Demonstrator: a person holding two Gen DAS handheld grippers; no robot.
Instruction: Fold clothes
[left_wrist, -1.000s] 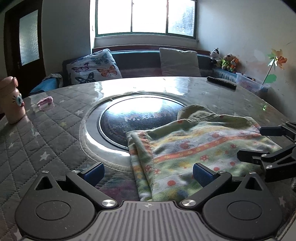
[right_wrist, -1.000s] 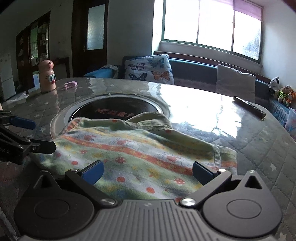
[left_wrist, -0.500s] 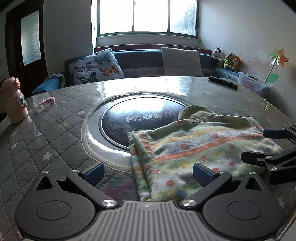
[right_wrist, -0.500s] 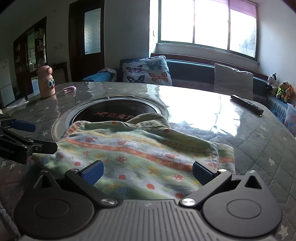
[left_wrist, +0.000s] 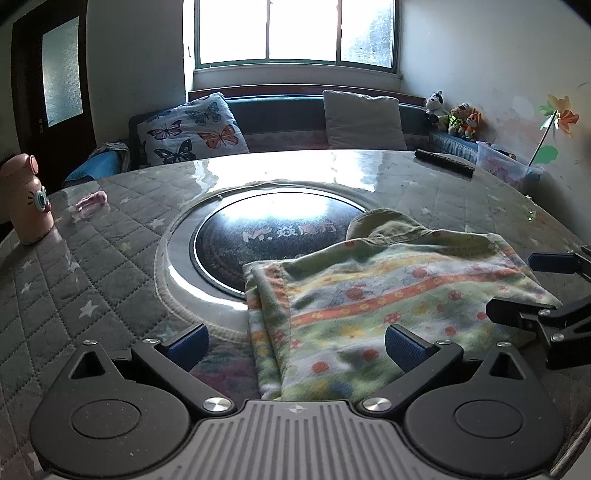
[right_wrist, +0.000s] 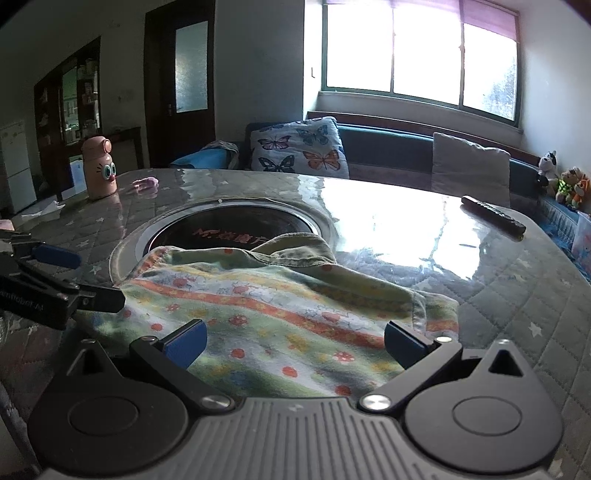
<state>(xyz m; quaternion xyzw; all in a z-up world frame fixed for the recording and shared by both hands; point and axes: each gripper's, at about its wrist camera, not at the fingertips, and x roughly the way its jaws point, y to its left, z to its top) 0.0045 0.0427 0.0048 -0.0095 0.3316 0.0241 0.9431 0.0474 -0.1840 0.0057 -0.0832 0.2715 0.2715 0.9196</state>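
A folded green garment (left_wrist: 388, 295) with orange flower stripes lies on the round table, partly over the dark glass centre disc (left_wrist: 266, 236). It also shows in the right wrist view (right_wrist: 280, 310). My left gripper (left_wrist: 295, 343) is open and empty, just above the garment's near left edge. My right gripper (right_wrist: 293, 343) is open and empty over the garment's near right part. The right gripper shows at the right edge of the left wrist view (left_wrist: 532, 284), beside the cloth. The left gripper shows at the left edge of the right wrist view (right_wrist: 85, 277).
A pink bottle (left_wrist: 26, 203) and a small pink item (left_wrist: 92, 201) stand at the table's left. A dark remote (left_wrist: 443, 162) lies at the far right. A quilted star cover (left_wrist: 74, 280) lines the table. A sofa with cushions (left_wrist: 192, 129) stands behind.
Both grippers have pulled back and risen slightly from the garment. The garment lies as it did.
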